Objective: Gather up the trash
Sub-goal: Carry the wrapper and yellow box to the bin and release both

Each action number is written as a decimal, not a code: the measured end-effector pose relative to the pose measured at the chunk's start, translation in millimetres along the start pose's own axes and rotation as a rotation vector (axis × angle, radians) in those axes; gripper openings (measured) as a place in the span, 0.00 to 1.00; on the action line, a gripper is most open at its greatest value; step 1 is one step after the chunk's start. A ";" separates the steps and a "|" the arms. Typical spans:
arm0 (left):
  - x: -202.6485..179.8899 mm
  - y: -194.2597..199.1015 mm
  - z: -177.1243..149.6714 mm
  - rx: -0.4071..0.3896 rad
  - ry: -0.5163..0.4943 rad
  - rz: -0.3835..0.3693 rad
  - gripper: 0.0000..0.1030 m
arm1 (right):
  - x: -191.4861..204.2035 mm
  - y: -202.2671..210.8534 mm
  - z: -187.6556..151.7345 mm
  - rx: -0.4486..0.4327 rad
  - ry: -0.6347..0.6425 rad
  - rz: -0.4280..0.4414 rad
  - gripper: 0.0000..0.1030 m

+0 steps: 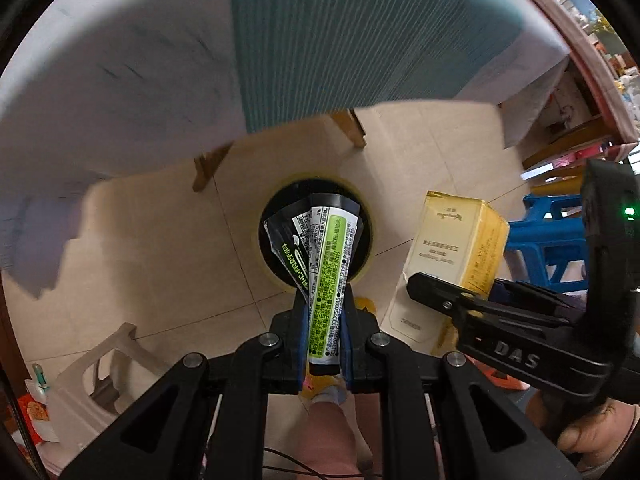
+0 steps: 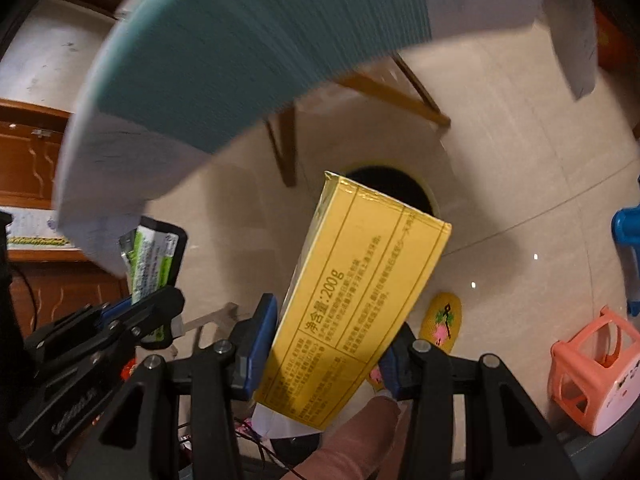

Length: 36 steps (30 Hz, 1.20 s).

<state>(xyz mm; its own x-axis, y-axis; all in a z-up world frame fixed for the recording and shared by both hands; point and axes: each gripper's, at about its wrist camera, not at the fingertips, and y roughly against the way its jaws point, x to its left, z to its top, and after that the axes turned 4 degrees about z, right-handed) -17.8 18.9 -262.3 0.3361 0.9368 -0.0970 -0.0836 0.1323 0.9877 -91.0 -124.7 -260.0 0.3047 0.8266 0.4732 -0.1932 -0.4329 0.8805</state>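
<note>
Above the bin [image 1: 276, 216], left jaws clamp the wrapper [image 1: 326, 280] lengthwise downward, right jaws clamp the yellow box [image 2: 360, 304] likewise.

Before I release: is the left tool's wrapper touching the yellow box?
Apart. The right wrist view shows floor between the black-and-green wrapper and the yellow box; the left wrist view shows that gap too.
</note>
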 end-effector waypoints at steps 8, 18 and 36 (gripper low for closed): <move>1.3 -114.4 24.5 0.059 0.051 0.025 0.12 | -64.8 -103.9 33.4 0.058 -0.023 -0.033 0.45; 11.6 -178.5 40.6 0.056 0.094 0.092 0.65 | -88.0 -185.1 65.5 0.134 0.044 -0.047 0.57; 34.5 -140.4 30.7 0.025 0.175 0.189 0.77 | -54.0 -158.9 66.5 0.021 0.193 -0.053 0.77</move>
<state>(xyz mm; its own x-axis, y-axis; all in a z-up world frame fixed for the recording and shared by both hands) 34.3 22.7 -400.5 0.1491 0.9862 0.0721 -0.1058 -0.0566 0.9928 -14.7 -124.4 -423.6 0.1296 0.9011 0.4138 -0.1617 -0.3925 0.9054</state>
